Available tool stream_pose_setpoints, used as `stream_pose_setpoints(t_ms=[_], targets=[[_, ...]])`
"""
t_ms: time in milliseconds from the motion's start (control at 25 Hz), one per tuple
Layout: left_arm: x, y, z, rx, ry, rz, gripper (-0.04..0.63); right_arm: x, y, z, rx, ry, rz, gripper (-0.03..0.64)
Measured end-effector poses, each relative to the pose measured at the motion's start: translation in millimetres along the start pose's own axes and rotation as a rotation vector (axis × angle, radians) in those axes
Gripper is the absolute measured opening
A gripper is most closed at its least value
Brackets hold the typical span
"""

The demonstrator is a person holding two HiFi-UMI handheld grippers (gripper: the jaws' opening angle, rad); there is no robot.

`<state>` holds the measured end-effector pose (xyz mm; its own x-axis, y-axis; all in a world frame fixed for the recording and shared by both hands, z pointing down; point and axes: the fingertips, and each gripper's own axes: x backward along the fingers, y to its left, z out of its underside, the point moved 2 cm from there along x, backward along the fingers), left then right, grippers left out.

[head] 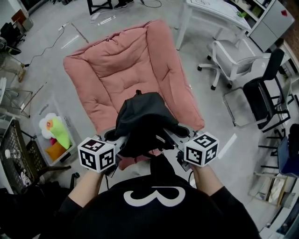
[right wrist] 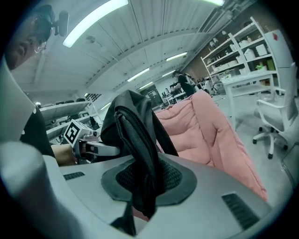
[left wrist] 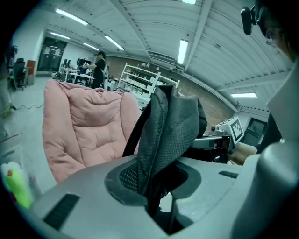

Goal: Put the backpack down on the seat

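A dark grey backpack (head: 142, 121) hangs between my two grippers above the front edge of a pink padded seat (head: 126, 65). My left gripper (head: 117, 142) is shut on a mesh-lined fold of the backpack (left wrist: 166, 135), which rises out of its jaws. My right gripper (head: 175, 140) is shut on a zippered edge of the backpack (right wrist: 138, 149) on the other side. The pink seat (left wrist: 88, 126) spreads beyond the bag in both gripper views, and its cushion (right wrist: 210, 130) lies open and bare. The bag's underside is hidden.
A white office chair (head: 231, 58) and a black chair (head: 264, 95) stand to the right of the seat. A clear bin with colourful toys (head: 56, 135) and a black wire basket (head: 18, 158) sit at the left. A white table (head: 210, 11) is at the back.
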<state>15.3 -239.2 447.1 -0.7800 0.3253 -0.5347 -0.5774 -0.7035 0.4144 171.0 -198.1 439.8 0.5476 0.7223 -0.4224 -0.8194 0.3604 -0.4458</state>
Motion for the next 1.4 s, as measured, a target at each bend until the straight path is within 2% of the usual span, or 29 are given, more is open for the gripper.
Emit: stream_pose_setpoints(t_ms=[240, 400, 520, 960, 1240, 1400], targets=[[-40, 37, -18, 0.089, -0.004, -0.131, 0.084, -54, -52, -28, 0.049, 0.108, -0.095, 0.071], [-70, 60, -25, 0.109, 0.02, -0.181, 0.084, -85, -84, -35, 0.056, 0.165, -0.117, 0.071], [-88, 76, -21, 0.156, 0.024, -0.214, 0.084, -107, -105, -33, 0.084, 0.223, -0.136, 0.072], [-169, 156, -1, 0.264, 0.107, -0.29, 0.084, -199, -180, -7, 0.141, 0.401, -0.104, 0.072], [-192, 203, -2, 0.233, 0.098, -0.315, 0.084, -248, -201, -8, 0.18, 0.401, -0.111, 0.072], [-201, 222, -6, 0.24, 0.095, -0.333, 0.094, -266, -210, -11, 0.157, 0.393, -0.095, 0.08]])
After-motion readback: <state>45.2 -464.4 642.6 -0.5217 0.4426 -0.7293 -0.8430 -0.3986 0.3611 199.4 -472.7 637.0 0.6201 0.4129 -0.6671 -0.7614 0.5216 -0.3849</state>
